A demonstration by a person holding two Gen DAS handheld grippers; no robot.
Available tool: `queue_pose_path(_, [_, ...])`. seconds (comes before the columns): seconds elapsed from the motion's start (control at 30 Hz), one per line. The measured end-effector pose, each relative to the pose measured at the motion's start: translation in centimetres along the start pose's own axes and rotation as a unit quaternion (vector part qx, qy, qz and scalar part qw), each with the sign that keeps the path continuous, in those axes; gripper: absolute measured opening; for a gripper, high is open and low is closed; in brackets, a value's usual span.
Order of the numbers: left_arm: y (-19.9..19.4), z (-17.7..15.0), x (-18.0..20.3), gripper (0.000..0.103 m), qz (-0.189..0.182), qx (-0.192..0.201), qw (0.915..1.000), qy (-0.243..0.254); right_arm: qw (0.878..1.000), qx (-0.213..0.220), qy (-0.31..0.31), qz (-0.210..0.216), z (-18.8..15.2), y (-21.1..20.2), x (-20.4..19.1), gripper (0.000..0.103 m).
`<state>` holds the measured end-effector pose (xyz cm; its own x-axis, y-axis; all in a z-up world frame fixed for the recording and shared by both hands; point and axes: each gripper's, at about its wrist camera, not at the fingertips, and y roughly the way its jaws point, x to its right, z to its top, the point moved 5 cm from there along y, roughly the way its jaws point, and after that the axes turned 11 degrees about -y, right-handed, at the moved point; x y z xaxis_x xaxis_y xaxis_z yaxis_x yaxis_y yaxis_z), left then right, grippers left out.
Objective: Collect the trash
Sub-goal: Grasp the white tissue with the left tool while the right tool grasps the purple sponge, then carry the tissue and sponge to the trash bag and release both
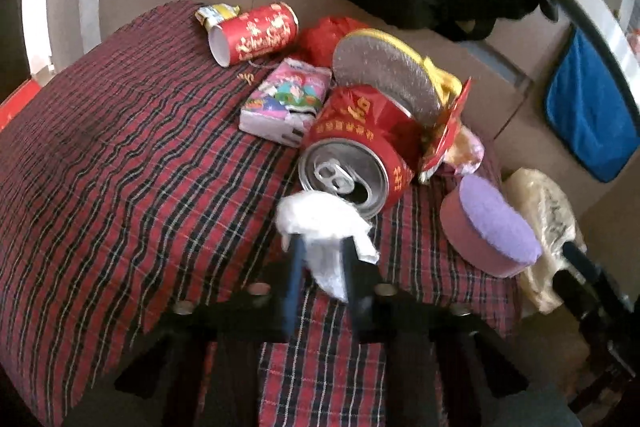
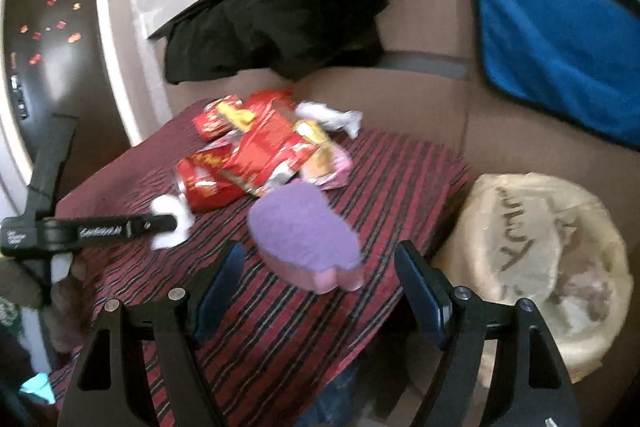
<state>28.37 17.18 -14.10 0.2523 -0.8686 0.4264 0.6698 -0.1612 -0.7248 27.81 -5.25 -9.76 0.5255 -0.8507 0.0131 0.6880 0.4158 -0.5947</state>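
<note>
White tissue pinched in left tool.

Red wrappers motion-blurred, print unreadable; lined bin cut by right edge in left wrist view.

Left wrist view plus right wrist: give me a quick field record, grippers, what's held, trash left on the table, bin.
left gripper: shut on crumpled white tissue, held above the red plaid tablecloth
right gripper: open, empty, round pink box with purple top ahead between its fingers
trash on table: dented red drink can on its side, red paper tube, small colourful tissue pack, red snack wrappers
bin: bag-lined waste bin off the table's right edge, some trash inside
</note>
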Motion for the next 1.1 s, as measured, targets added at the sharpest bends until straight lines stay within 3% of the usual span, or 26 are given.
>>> queue_pose_path(0.27, [-4.2,0.6,-0.3,0.006,-0.017,0.057,0.9981,0.014,0.999,-0.009,-0.030,0.013,1.9,1.9,0.3,0.075])
queue_pose_path(0.43, [-5.4,0.4,-0.8,0.009,-0.038,0.061,0.9973,0.017,0.998,-0.030,-0.043,0.043,2.7,5.2,0.3,0.075])
queue_pose_path(0.5, [-5.6,0.3,-1.3,0.016,-0.049,0.059,0.9970,0.011,0.996,-0.044,-0.057,0.054,2.6,6.6,-0.2,0.075])
queue_pose_path(0.6, [-5.5,0.3,-1.9,0.044,-0.061,0.054,0.9967,0.001,0.992,-0.068,-0.092,0.049,1.9,8.1,-1.1,0.074])
queue_pose_path(0.63, [-5.3,0.2,-2.0,0.046,-0.062,0.052,0.9967,0.001,0.991,-0.073,-0.100,0.043,1.7,8.4,-1.2,0.074])
queue_pose_path(0.7, [-4.6,0.0,-1.7,0.050,-0.056,0.041,0.9976,0.006,0.991,-0.080,-0.098,0.046,1.4,8.9,-1.1,0.072])
queue_pose_path(0.87, [-2.0,-0.4,-0.7,0.053,-0.036,0.003,0.9993,0.000,0.996,-0.052,-0.051,0.043,2.1,6.6,-0.1,0.068])
queue_pose_path(1.1, [1.0,0.6,0.0,0.053,0.031,0.013,0.9994,-0.008,0.998,-0.025,-0.037,0.040,2.5,4.0,-0.2,0.068])
